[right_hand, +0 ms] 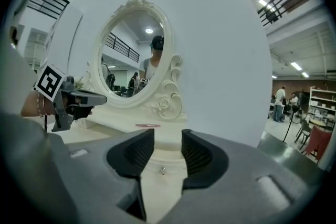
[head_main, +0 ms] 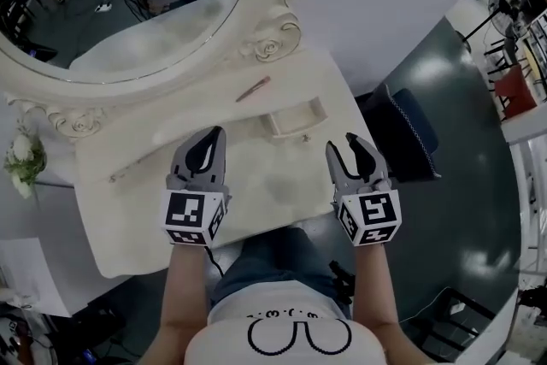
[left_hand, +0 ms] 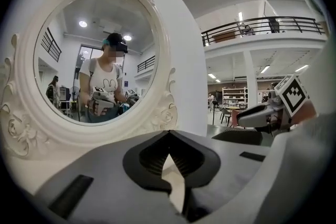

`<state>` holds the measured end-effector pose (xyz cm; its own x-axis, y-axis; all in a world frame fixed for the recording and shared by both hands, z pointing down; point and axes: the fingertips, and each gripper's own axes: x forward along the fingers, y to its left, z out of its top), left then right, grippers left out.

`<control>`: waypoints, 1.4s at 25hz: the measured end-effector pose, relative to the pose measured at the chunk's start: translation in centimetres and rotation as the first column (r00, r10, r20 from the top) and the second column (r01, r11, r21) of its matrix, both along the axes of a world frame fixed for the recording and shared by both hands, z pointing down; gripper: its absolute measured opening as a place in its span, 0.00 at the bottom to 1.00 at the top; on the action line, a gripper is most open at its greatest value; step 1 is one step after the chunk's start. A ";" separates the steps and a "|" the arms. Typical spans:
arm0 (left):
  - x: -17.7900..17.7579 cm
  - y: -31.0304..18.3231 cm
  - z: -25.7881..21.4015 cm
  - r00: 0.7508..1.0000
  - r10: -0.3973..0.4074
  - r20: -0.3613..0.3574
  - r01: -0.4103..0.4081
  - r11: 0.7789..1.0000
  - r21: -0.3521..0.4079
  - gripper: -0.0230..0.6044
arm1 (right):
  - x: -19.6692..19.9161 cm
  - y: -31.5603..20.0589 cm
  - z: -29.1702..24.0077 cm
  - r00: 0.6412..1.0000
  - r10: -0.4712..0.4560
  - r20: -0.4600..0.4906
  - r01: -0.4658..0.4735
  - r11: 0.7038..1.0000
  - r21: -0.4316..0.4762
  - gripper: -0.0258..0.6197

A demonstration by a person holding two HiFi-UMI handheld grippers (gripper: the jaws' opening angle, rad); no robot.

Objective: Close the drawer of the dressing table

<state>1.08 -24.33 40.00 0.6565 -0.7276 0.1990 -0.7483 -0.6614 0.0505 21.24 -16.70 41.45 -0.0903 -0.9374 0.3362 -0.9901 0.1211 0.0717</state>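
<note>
1. Cream-white drawer (head_main: 295,117) stands pulled out from the low part under the mirror (head_main: 128,4). It reaches over the surface (head_main: 256,192), a little right of the middle. Its front, with a small metal knob (right_hand: 163,170), faces the person.
2. Right hand-held gripper (head_main: 344,148) is near the drawer front but apart from it. Its jaws are released and hold nothing. In the right gripper view the knob shows in the gap between them, farther off.
3. Left hand-held gripper (head_main: 212,134) hovers over the surface, left of the drawer. Its jaws are clenched tip to tip on nothing.
4. I judge that the step in hand is the approach, and that the closing is not yet begun.
5. To do it well, no grip is needed, I think. Bring the right jaws against the front, one at each side of the knob. Then push straight towards the mirror, so that the drawer does not turn and jam. Push slowly until the front is flush.
6. A thin reddish pin (head_main: 253,88) lies beyond the drawer, near the mirror frame. It seems to be out of the way.
</note>
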 end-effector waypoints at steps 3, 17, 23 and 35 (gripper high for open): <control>-0.2 0.2 2.2 0.999 -0.031 0.018 0.032 0.998 -0.050 0.03 | 0.0 -0.4 2.8 0.999 -0.025 0.028 0.026 0.998 -0.065 0.29; -1.6 0.3 8.1 0.987 -0.149 0.067 0.159 0.972 -0.171 0.03 | -0.6 -3.6 15.7 0.989 -0.050 0.137 0.091 0.946 -0.311 0.27; -2.9 0.2 8.4 0.979 -0.185 0.090 0.198 0.964 -0.175 0.03 | -1.1 -4.6 18.4 0.986 -0.040 0.163 0.096 0.931 -0.352 0.27; -3.1 -0.2 8.2 0.975 -0.200 0.095 0.214 0.962 -0.170 0.03 | -1.5 -5.2 18.5 0.989 -0.062 0.135 0.110 0.916 -0.386 0.19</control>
<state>-2.05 -24.51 48.17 0.4734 -0.7943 0.3808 -0.8740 -0.4773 0.0910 19.69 -21.94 59.91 -0.2261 -0.7196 0.6566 -0.9729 0.2008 -0.1149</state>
